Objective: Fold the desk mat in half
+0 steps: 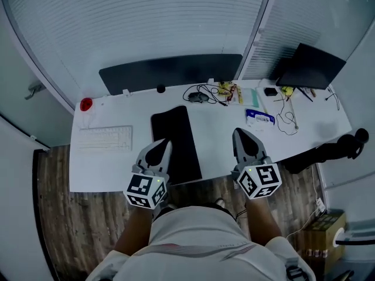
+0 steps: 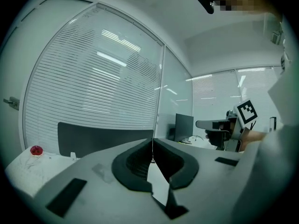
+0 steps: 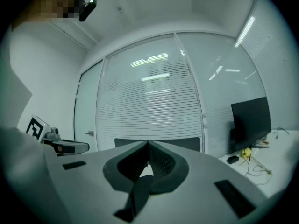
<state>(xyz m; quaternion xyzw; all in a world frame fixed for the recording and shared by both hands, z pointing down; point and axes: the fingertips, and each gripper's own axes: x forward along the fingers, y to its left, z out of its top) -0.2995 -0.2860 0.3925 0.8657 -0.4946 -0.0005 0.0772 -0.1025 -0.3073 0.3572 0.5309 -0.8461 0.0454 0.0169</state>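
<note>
The black desk mat [image 1: 179,134] lies on the white desk [image 1: 217,133] as a narrow strip running from the middle to the front edge. My left gripper [image 1: 164,143] hovers over the mat's front left corner, jaws shut and nothing between them. My right gripper [image 1: 238,133] is held above bare desk to the right of the mat, also shut and empty. Both gripper views are tilted up at the window blinds, so neither shows the mat. The left gripper [image 2: 152,143] and the right gripper [image 3: 148,144] each show their tips meeting.
A white keyboard [image 1: 104,138] and a red object [image 1: 86,104] lie at the desk's left. A dark panel [image 1: 170,72] stands along the back edge. Cables [image 1: 205,93], a blue-white packet [image 1: 259,117] and a dark screen [image 1: 310,66] are at the right. A black office chair [image 1: 337,148] stands beyond the right edge.
</note>
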